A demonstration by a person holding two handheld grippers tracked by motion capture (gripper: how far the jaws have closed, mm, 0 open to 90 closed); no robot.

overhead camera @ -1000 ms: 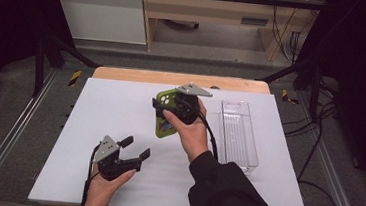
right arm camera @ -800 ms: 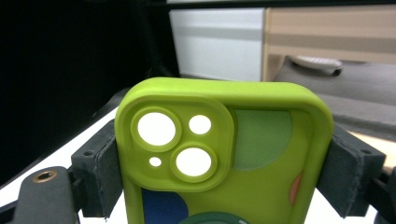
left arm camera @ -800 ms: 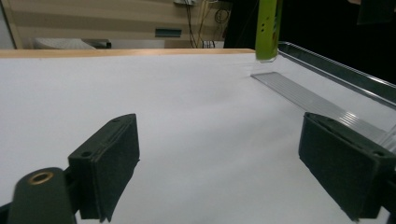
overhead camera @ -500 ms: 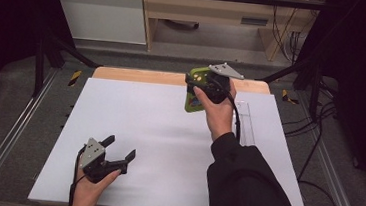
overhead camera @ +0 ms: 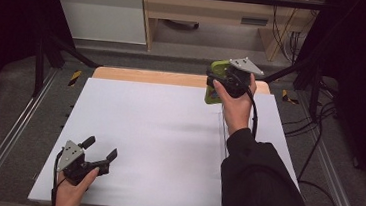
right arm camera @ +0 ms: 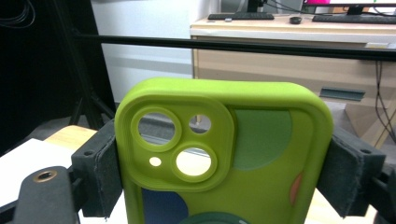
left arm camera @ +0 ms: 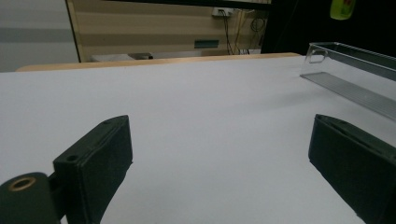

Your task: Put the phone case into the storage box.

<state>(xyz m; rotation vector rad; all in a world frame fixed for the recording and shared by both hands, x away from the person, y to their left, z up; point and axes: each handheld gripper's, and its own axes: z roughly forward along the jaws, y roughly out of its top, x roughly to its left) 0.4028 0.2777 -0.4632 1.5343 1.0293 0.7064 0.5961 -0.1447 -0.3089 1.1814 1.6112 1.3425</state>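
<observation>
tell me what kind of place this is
Probably a lab or office bench for recording handling work: a white table between metal rails, loose cables on the floor, and a desk with a keyboard behind.

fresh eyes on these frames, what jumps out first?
The lime green phone case, clamped between the jaws of the right gripper and held up in the air over the far right edge of the white table. Its camera cutouts face the right gripper view. Next, the left gripper low at the near left corner, jaws wide apart with nothing between them, and a clear plastic tray on the table's right side.
</observation>
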